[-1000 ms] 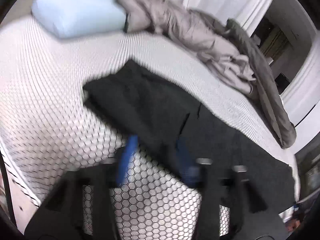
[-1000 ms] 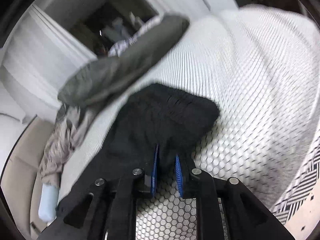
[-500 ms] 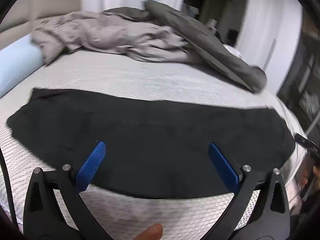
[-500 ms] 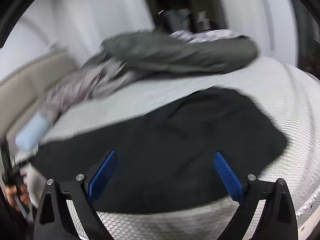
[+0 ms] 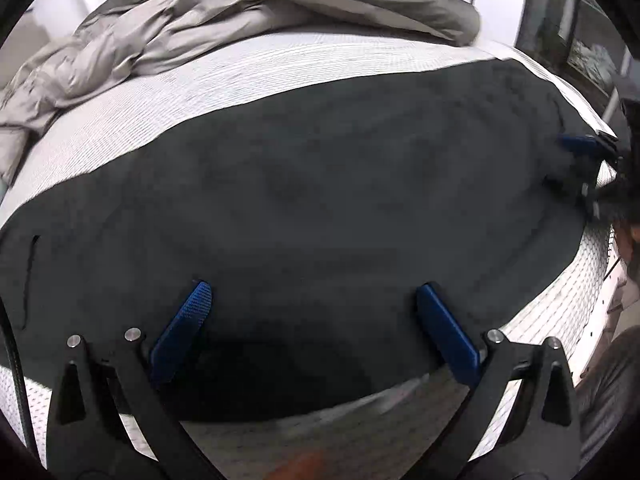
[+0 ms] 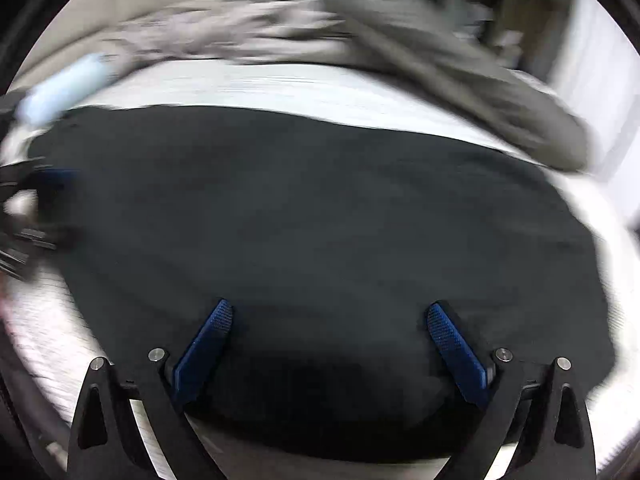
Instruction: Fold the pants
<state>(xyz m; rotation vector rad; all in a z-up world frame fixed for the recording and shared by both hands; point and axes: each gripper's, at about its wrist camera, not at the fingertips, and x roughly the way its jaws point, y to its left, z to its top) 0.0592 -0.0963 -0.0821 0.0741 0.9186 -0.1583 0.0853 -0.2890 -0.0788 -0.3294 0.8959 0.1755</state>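
Here the pants (image 5: 320, 200) lie long from left to right on the bed (image 5: 280, 64), with the left gripper (image 5: 316, 320) and right gripper (image 6: 328, 336) wide open, holding nothing, over the near edge.

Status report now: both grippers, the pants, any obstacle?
Left gripper open, right gripper open, both empty. Pants flat on bed. Blanket behind, clear of the pants.

Crumpled bedding (image 5: 240, 12) crowds the mattress (image 5: 280, 64) — beyond the pants (image 5: 320, 200).

Dark pants (image 5: 320, 208) flat on bed
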